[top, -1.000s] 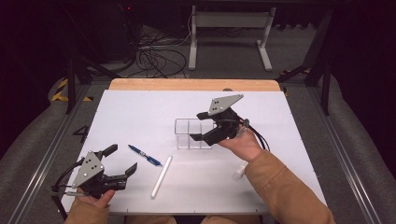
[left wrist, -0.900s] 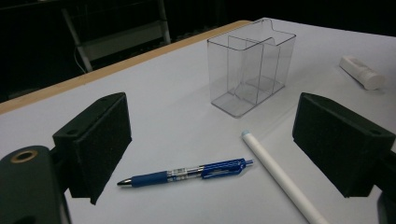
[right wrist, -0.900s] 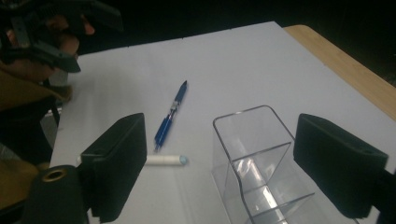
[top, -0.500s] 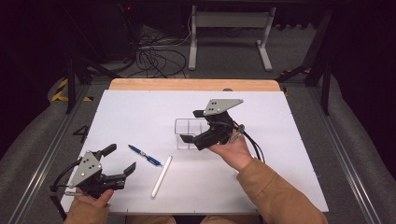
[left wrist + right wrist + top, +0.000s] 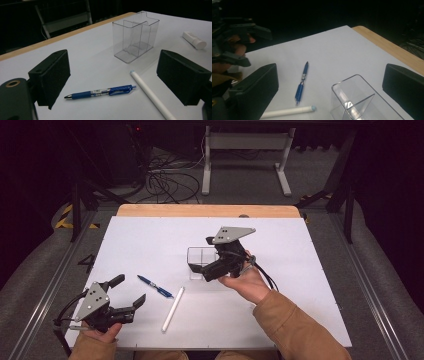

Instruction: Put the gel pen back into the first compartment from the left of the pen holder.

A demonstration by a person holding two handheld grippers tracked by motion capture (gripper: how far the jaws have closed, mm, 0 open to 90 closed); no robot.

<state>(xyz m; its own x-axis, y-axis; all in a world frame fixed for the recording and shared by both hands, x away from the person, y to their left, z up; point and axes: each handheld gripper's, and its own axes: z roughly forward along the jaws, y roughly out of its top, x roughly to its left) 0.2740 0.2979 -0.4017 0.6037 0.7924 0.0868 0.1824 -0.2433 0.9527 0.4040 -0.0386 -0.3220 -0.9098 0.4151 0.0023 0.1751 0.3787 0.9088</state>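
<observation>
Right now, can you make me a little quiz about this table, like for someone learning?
1. True or false: the blue pen is inside the clear box.
2. Which lies nearer the left gripper: A the pen, B the box, C the white cap?
3. Fill in: the white marker lies flat on the ____.

Key
1. False: it lies on the table, apart from the box.
2. A.
3. Table. The right gripper hangs open by the box, with nothing held.
</observation>
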